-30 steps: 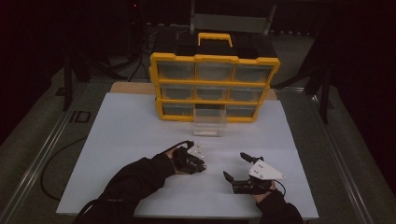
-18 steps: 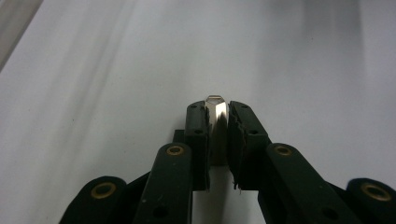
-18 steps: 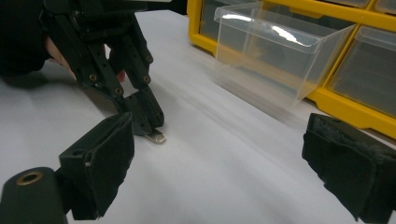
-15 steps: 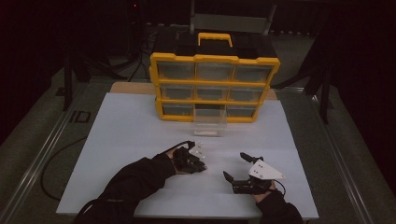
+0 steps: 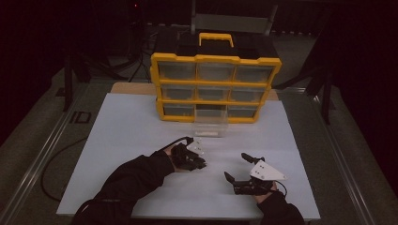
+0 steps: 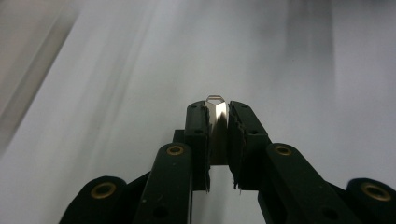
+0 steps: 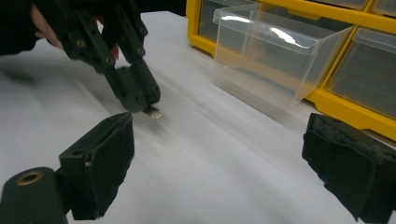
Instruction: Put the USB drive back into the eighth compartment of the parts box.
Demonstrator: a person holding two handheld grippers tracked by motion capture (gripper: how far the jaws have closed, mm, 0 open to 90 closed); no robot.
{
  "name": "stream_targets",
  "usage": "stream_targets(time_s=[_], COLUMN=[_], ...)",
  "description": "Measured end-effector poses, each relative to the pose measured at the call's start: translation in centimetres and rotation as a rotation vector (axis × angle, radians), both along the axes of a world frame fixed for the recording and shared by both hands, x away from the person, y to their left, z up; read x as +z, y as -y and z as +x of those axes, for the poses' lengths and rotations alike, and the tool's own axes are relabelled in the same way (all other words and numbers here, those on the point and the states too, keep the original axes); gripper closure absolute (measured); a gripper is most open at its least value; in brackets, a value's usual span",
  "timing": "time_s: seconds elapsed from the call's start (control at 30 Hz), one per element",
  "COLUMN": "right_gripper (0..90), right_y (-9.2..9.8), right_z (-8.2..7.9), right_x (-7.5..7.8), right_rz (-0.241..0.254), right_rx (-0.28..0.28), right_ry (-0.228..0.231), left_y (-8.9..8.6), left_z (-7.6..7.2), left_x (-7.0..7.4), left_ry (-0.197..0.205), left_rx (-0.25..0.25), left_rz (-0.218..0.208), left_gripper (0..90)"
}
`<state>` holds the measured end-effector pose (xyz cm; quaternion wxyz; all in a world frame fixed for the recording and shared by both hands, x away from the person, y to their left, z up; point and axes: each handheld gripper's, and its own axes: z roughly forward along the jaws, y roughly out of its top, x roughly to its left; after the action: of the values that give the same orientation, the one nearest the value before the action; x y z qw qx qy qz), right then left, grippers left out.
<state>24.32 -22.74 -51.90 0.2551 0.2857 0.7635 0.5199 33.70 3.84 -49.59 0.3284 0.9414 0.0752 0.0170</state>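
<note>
Probably light, stiff, slippery: small metal clip pinched edge-on by left hand-held gripper, lower centre; right hand-held gripper spread wide, empty.

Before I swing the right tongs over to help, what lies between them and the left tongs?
Only bare white table between the right tongs and the left tongs, seen in the right gripper view.
</note>
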Motion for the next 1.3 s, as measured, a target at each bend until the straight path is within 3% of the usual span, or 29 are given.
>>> stream_targets(time_s=[1.3], right_gripper=[9.4], right_y=[0.0], right_z=[0.1], right_x=[0.0], right_rz=[0.0], right_rx=[0.001], right_ry=[0.003], left_y=[0.1], left_z=[1.6], left_x=[5.1], left_ry=[0.009], left_rx=[-0.016], left_rz=[-0.032], left_gripper=[79.8])
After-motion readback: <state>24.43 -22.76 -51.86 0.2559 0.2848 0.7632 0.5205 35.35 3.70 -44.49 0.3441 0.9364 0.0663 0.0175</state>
